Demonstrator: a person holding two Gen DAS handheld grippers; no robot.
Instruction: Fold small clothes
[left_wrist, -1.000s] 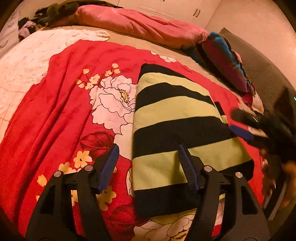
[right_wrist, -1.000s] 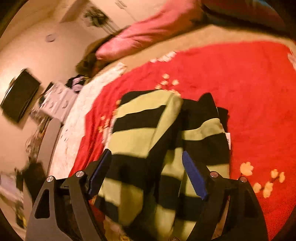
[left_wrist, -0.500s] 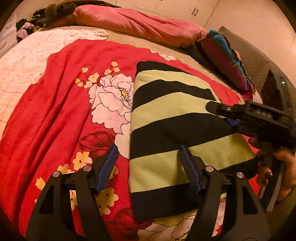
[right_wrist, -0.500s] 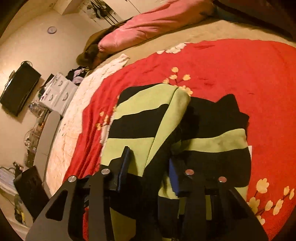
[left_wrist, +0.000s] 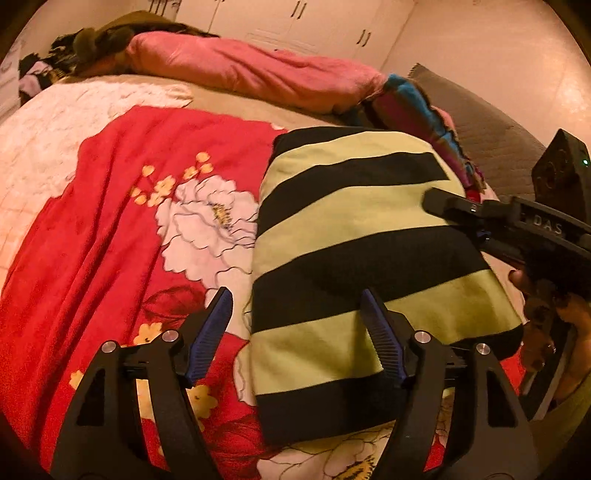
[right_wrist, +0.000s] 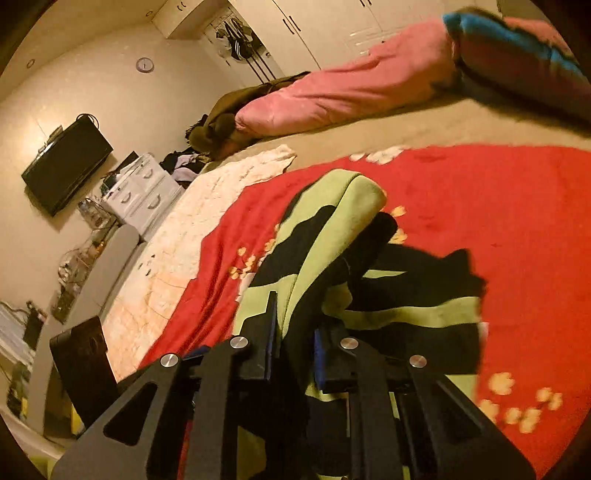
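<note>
Green-and-black stripes fill most of both views: it's a small striped sweater (left_wrist: 354, 258) lying on a red floral blanket (left_wrist: 122, 229) spread over the bed. In my left wrist view it sits right of centre, folded into a long slab running from the bottom edge up toward the pink pillow (left_wrist: 258, 74) at the top of the frame.

My left gripper (left_wrist: 295, 332) is at the bottom centre with its jaws opening, pretty wide by now. The left blue pad (left_wrist: 208, 334) is over the blanket, the right pad is over the sweater's near end, and the sweater's left edge runs between them. Nothing is pinched, and I can't tell whether the pads even touch the cloth.

My right gripper (right_wrist: 295, 354) is the busy one. In its own view, bottom centre, the jaws are closing, nearly together now, with a bunched fold of the sweater between them. The cloth rises out of the jaws toward the middle of the frame, so it looks like I've got hold of it. In the left view that same gripper pokes in from the right edge over the sweater's far side, with my right hand (left_wrist: 546, 317) wrapped round the handle lower right.

A striped blue and magenta cushion (left_wrist: 417, 110) sits upper right, and a wall TV (right_wrist: 66, 166) shows at the left of the right wrist view.
</note>
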